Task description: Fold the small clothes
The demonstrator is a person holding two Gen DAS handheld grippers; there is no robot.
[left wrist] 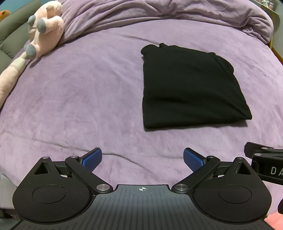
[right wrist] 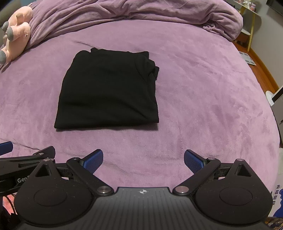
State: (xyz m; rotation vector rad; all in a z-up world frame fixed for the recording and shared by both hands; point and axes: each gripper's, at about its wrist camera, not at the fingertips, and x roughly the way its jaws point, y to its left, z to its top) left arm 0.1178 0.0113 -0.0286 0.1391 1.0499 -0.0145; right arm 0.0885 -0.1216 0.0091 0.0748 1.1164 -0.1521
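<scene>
Left wrist view: the left gripper [left wrist: 142, 160] hovers over the purple bedspread [left wrist: 70, 106] with its 2 blue-padded fingers [left wrist: 93, 159] spread wide apart and nothing between them. The black garment [left wrist: 191, 85] lies flat on the bedspread, folded into a compact, roughly rectangular packet. It sits ahead of the fingertips and offset to the right of the right-hand finger, well apart from both pads. Its near edge is straight; its far-right corner shows bunched layers. Part of the right gripper's body [left wrist: 265, 162] enters at the right edge of this view, just beside the left gripper's right-hand finger linkage. A pink plush toy [left wrist: 44, 30] with grey feet lies far ahead and to the left of the fingers, against the rumpled purple duvet [left wrist: 159, 16] that runs across the far side of the bed.

Right wrist view: the right gripper [right wrist: 143, 161] is likewise held above the bedspread [right wrist: 212, 106], its 2 fingers [right wrist: 193, 161] fully parted and holding nothing. The black garment [right wrist: 109, 88] lies ahead of the fingertips and offset to the left, mostly beyond the left-hand finger, clear of both pads. The left gripper [right wrist: 5, 146] shows at the left edge, 1 blue pad visible, near the right gripper's left-hand linkage. The plush toy [right wrist: 16, 33] is far ahead to the left. The duvet [right wrist: 141, 12] lies far ahead. Wooden floor [right wrist: 261, 70] shows beyond the bed to the right of the fingers.
</scene>
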